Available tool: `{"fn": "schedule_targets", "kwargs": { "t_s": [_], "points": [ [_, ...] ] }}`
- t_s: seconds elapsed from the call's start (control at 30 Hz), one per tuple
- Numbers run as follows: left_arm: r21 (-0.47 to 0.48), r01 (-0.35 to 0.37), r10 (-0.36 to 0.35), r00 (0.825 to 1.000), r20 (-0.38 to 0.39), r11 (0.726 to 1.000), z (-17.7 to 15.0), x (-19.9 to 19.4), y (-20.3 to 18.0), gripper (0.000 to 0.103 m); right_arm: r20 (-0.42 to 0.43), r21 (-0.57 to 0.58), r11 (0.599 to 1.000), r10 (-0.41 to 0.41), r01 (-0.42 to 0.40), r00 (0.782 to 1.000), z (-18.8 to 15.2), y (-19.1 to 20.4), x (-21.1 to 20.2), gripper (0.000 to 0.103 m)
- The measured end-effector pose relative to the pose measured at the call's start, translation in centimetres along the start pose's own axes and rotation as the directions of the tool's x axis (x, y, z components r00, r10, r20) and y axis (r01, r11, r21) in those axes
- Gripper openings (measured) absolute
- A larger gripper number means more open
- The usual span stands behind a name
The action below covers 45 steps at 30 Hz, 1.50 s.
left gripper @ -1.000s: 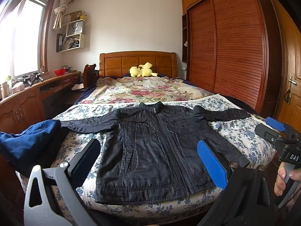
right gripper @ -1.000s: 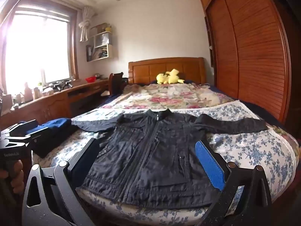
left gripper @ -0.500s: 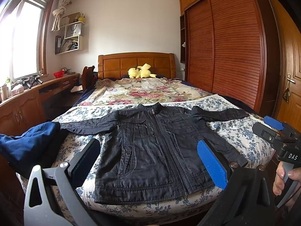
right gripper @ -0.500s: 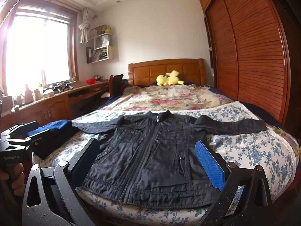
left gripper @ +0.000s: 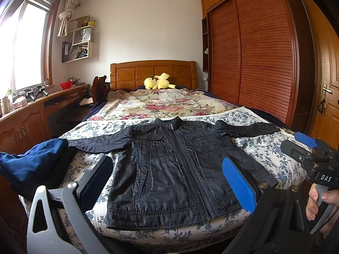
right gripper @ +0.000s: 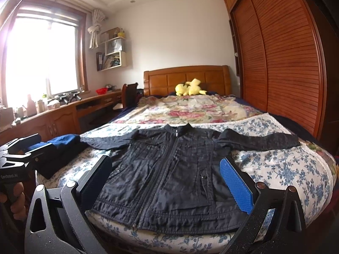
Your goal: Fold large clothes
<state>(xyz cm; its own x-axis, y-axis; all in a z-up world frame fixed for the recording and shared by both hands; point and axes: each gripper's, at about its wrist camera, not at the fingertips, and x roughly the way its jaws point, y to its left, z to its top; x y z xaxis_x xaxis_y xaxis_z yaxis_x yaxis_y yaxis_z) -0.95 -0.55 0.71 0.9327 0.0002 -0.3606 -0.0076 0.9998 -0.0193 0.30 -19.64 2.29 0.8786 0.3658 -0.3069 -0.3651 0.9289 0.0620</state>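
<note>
Blue garment [left gripper: 31, 167] crowds jacket's [left gripper: 175, 169] left sleeve; right sleeve side clear.

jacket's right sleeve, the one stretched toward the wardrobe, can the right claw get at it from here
Probably yes: the right claw is open and empty, and the sleeve lies flat on the floral blanket with nothing on it.

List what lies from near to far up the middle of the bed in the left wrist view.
Black jacket → rose-patterned quilt → yellow plush toy → wooden headboard.
</note>
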Motion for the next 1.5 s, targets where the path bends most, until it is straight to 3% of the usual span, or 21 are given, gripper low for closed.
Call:
{"fn": "schedule_targets", "kwargs": {
  "t_s": [1.5],
  "points": [
    [-0.002, 0.001, 0.0, 1.0, 0.002, 1.0, 0.46, -0.49, -0.39, 0.103, -0.009, 0.001, 1.0, -0.001, 0.001, 1.0, -0.3, 0.0, 0.12, 0.103]
  ]
}}
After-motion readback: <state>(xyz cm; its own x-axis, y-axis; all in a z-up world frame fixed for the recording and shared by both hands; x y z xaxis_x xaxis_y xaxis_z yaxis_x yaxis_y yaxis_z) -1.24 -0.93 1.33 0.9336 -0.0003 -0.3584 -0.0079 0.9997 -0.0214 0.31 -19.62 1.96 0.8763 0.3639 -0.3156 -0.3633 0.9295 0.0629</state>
